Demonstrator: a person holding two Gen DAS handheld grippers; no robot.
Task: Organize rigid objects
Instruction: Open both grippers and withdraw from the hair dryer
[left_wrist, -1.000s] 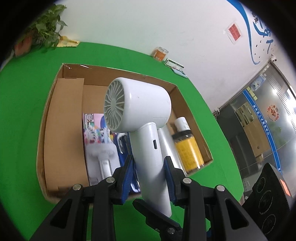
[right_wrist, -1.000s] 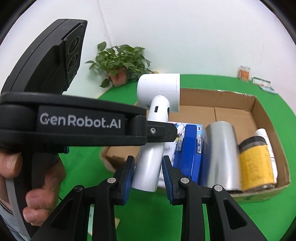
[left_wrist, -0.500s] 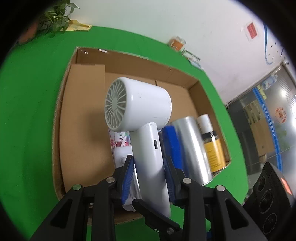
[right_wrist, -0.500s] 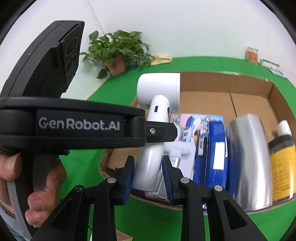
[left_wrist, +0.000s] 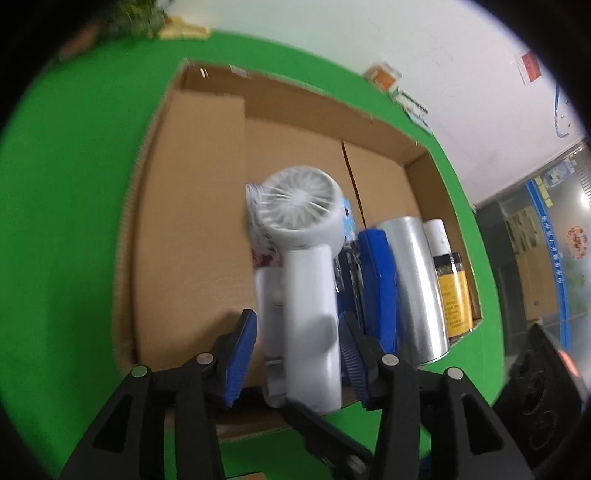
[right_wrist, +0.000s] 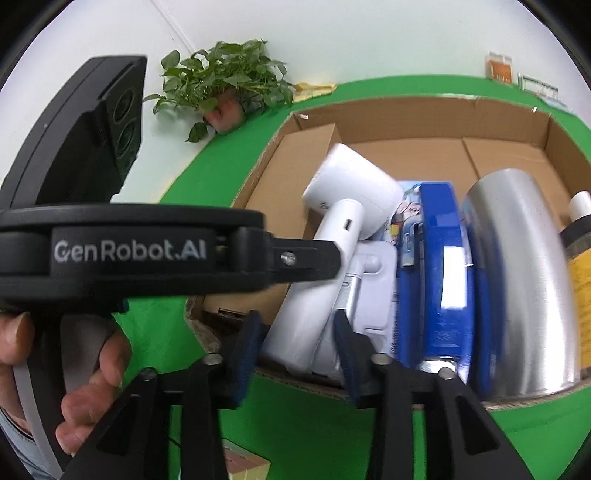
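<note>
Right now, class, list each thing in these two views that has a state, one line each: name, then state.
Hair dryer: lying in the box, handle between both grippers' fingers, released.
Left gripper: jaws opening, pads off the handle.
Right gripper: jaws opening.
Cardboard box: open-topped, partly filled.
Steel cylinder: lying on its side.
Yellow jar: lying down, capped.

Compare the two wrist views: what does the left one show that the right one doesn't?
Left wrist only: the hair dryer's round grille, a glass door at far right.

Right wrist only: the hand holding the left gripper, the potted plant.

Both: the white hair dryer between opening jaws, pads not pressing it, lying in the cardboard box beside the blue case, silver can and yellow jar.
</note>
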